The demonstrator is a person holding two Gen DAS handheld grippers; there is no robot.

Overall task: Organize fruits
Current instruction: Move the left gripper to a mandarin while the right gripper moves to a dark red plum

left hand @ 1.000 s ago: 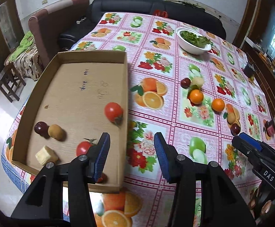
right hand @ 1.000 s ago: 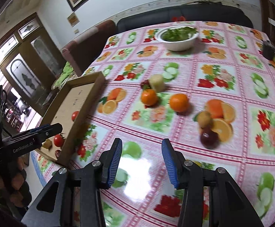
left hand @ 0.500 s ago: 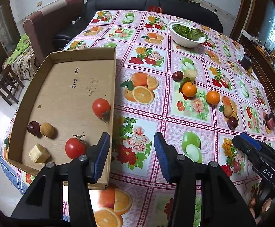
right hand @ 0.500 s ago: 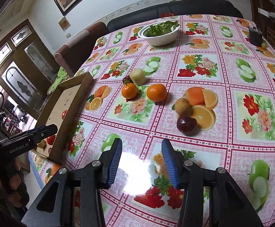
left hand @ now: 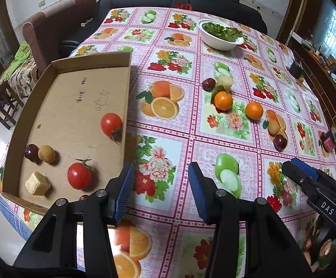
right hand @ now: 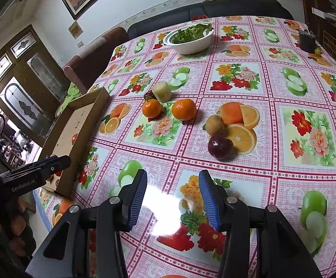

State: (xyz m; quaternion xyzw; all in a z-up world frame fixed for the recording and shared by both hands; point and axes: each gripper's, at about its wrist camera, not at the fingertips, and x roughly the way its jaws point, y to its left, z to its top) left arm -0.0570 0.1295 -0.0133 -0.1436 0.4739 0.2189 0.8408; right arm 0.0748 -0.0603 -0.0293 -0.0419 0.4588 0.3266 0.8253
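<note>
A cardboard tray lies at the table's left edge; it also shows in the right wrist view. In it are two tomatoes, a dark plum, a brown fruit and a yellow cube. On the cloth lie two oranges, a kiwi, a dark plum, a pale cut fruit and another dark fruit. My left gripper is open and empty beside the tray's right wall. My right gripper is open and empty, short of the plum.
A white bowl of greens stands at the far side. A dark cup stands at the far right, and a small red can sits near the right edge. A sofa lies beyond the table.
Both grippers have moved right and forward over the table. The loose fruits now look nearer in the right wrist view. Both stay open and empty.
</note>
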